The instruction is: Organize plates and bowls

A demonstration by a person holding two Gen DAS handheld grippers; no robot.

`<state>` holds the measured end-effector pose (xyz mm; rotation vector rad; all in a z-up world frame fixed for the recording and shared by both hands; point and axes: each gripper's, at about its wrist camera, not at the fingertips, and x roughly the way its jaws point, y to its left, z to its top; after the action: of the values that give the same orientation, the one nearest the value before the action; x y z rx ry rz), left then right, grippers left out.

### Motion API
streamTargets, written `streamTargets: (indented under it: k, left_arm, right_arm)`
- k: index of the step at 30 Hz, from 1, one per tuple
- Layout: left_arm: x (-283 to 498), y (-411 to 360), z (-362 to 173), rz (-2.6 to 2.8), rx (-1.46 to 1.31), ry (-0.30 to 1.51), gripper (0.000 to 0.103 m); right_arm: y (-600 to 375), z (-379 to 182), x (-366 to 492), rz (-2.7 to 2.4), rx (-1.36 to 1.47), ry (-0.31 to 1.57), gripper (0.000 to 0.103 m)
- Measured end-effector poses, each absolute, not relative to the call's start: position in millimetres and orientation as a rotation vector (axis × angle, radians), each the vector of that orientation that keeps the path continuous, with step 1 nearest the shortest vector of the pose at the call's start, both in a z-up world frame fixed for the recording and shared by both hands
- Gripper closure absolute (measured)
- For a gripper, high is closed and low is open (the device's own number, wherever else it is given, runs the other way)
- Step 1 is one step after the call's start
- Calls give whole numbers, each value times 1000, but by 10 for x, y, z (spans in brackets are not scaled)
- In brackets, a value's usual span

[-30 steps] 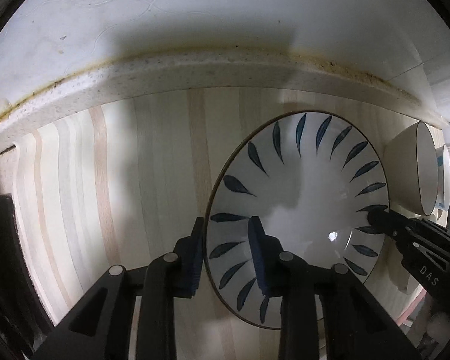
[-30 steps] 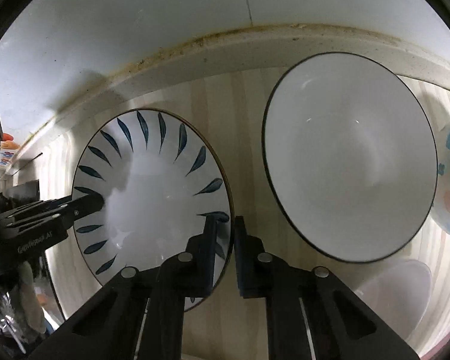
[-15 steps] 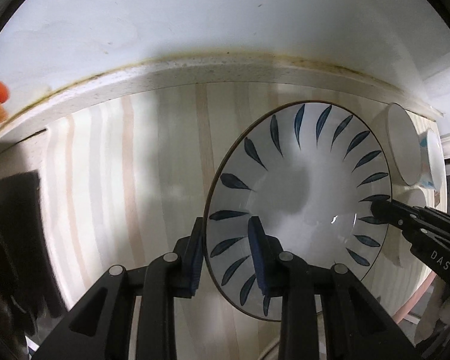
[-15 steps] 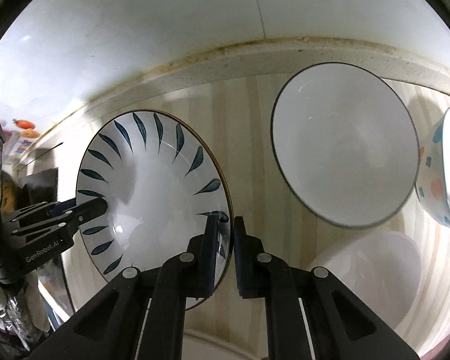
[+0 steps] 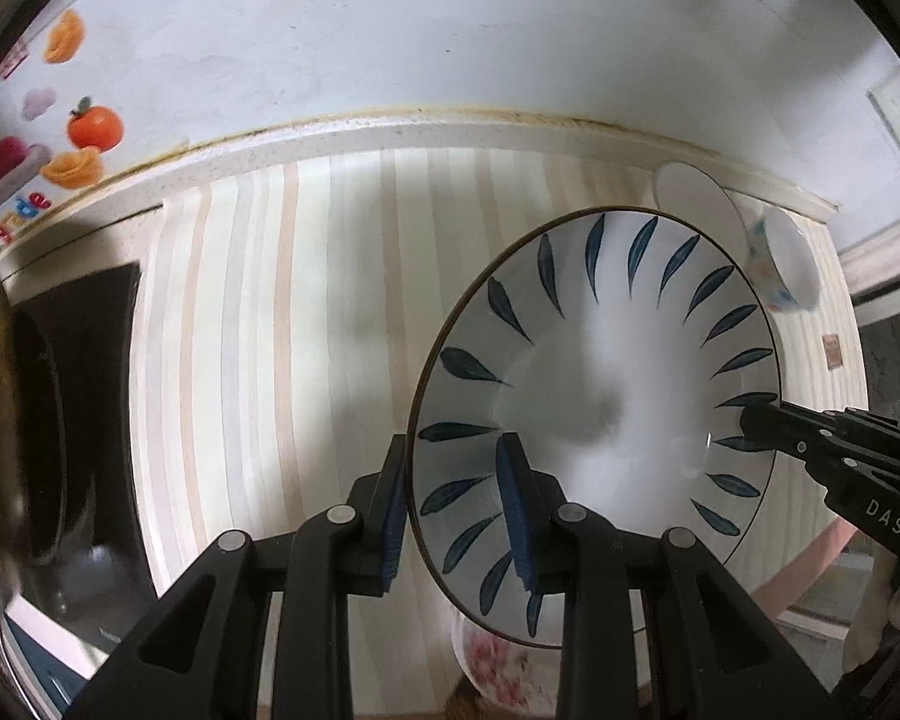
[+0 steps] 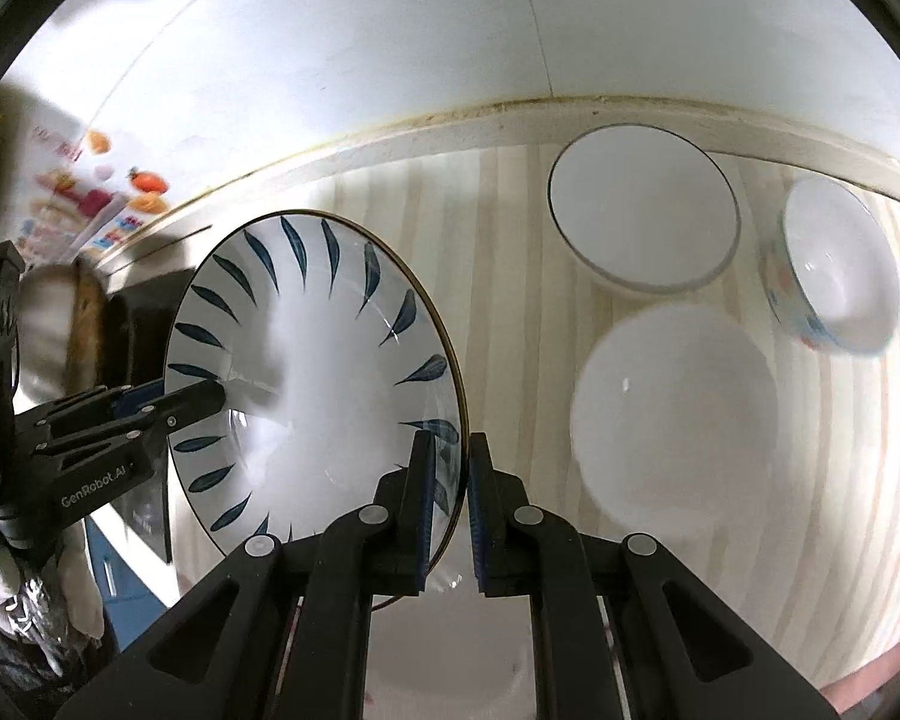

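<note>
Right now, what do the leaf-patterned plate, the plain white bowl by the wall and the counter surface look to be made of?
Leaf-patterned plate: likely glazed ceramic; glossy highlights, painted blue leaves, thin dark rim.
Plain white bowl: probably glazed ceramic too; smooth white with a dark rim line, though melamine can't be ruled out.
Counter surface: pale striped wood-grain look, matte; whether real wood or a printed laminate or mat is unclear.

striped counter [image 5: 258,324], white wall [image 5: 450,30] with fruit stickers [image 5: 93,126], dark cooktop [image 5: 90,360] at left.
</note>
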<state>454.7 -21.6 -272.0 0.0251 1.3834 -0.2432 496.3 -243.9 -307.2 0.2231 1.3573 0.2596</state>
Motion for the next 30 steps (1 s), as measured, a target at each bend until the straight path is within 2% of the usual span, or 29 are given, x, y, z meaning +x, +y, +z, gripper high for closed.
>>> streamTargets:
  k: [10,18,30]
  left_arm:
    - [3940,-277,-2769,-250,38,1404,77]
    - [3606,-327,-3130,-252,53,1485,76]
    - [3614,-447,-3498,-229,101,1522,76]
  right_arm:
    - [-2595,-3037,4097,293,225,1388,91]
    - [-2778,-3450,3757,274,264,1461,91]
    - [-2893,-3927,3644,258,282,1526,91]
